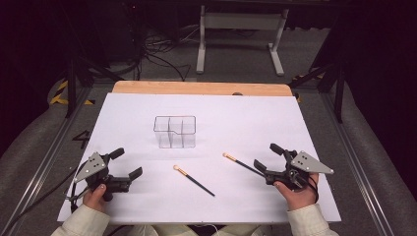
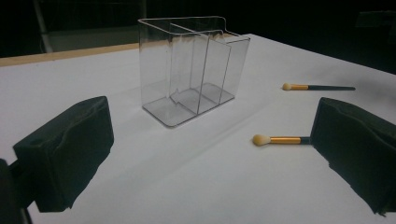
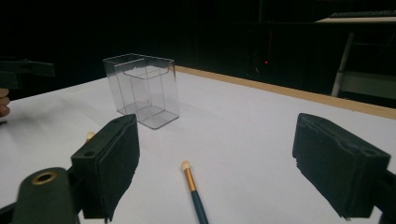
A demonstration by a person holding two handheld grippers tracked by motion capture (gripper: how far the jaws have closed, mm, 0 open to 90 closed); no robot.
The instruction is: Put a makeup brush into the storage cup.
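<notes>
Overhead view of a table [image 1: 147, 206] covered w/ a white sheet, wooden edge showing at the far side. A person's two hands come in from the bottom, cream sleeves at the wrists, each holding a two-jaw gripper.

Left gripper [image 1: 129, 162] sits low at the near left of the sheet, jaws spread wide w/ nothing between them. Right gripper [image 1: 268, 156] sits at the near right, jaws also spread wide and empty.

A clear plastic organizer [image 1: 175, 131] stands upright near the middle of the sheet, toward the far side, split by inner walls into several compartments. It looks empty, though the clear walls make that hard to be sure of.

Two small makeup brushes lie flat on the sheet between the grippers, both w/ pale tips, gold ferrules and dark handles. The left brush [image 1: 193, 180] lies near center, tip pointing up-left, well apart from the left gripper. The right brush [image 1: 243, 163] lies w/ its handle end just beside the right gripper's nearer jaw; in the right gripper view it sits between the jaws, untouched, tip pointing away.

Dark floor, cables and a white metal frame [image 1: 241, 34] sit beyond the table.
</notes>
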